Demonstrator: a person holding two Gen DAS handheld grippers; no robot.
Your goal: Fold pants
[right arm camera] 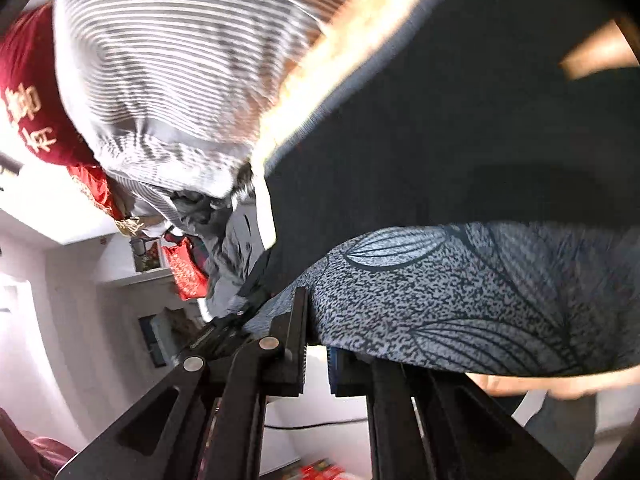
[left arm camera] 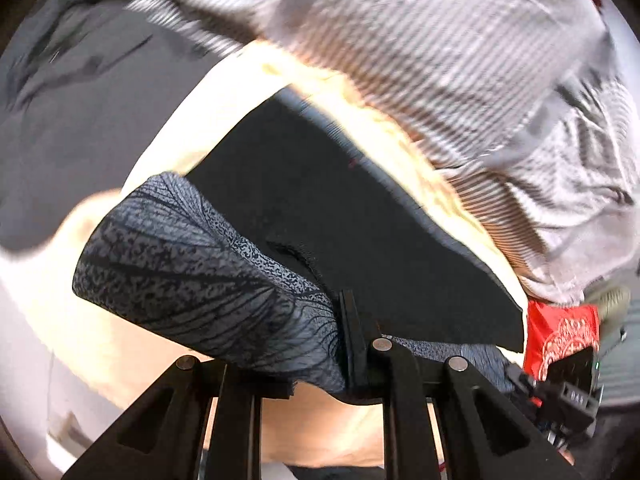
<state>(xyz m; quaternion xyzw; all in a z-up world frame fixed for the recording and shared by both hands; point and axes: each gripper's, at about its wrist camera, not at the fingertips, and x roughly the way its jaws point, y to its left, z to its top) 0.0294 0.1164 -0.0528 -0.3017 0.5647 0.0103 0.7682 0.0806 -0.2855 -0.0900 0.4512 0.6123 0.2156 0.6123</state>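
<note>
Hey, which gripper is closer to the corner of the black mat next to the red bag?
Right. The right gripper sits just beside that mat corner, by the red bag; the left gripper clamps the leaf-print pants farther along the mat's near edge.

From my left wrist view I see a pale cream surface point(left arm camera: 224, 120) carrying a black mat point(left arm camera: 320, 208), with blurred grey-and-white striped fabric point(left arm camera: 420, 52) along its far edge and a dark grey cloth point(left arm camera: 80, 120) beside it.
</note>
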